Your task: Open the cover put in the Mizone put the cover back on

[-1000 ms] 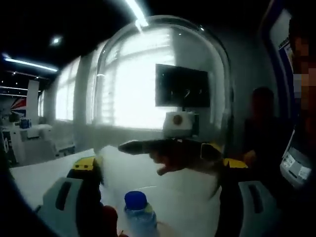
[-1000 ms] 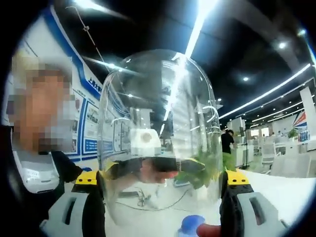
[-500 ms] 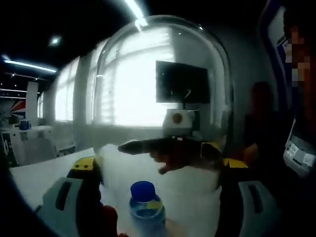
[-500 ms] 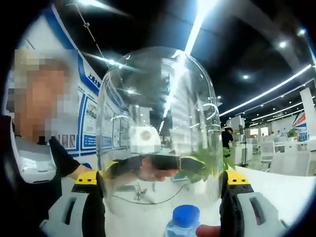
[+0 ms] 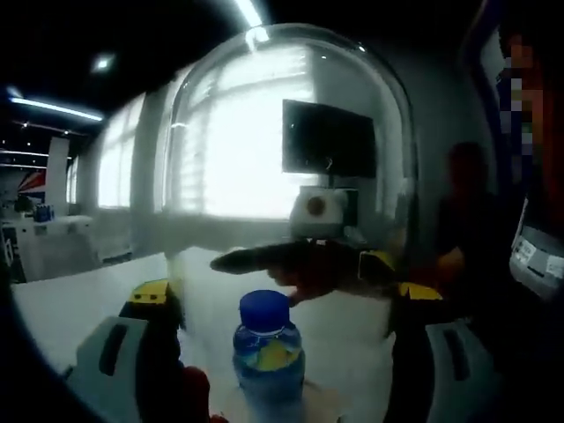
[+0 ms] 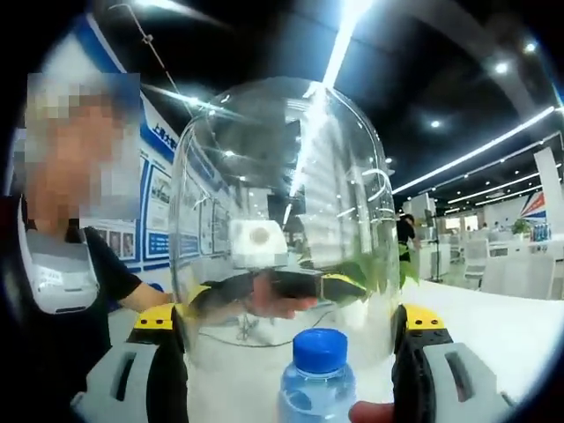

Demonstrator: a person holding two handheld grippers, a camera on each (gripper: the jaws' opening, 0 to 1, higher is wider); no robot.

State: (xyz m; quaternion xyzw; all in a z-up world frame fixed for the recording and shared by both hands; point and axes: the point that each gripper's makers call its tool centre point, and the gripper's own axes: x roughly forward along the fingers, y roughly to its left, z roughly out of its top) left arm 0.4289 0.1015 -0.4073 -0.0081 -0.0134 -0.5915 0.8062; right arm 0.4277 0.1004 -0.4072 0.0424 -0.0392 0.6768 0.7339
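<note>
Each hand-held gripper (image 5: 284,308) (image 6: 288,330) apparently clamps the clear cover (image 5: 291,159) above the Mizone (image 5: 267,348).

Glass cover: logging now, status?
Both hand-held grippers clamp the glass cover, raised. Mizone bottle rising beneath, held by fingers. Nothing blocking.

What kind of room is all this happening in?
Probably a big open office or showroom: long ceiling light strips, blue wall posters, a wall screen, and white tables beyond the clear dome cover.

dark wall tv (image 5: 328,138), bright windows (image 5: 238,150), blue wall posters (image 6: 159,220), white table (image 6: 520,339).
</note>
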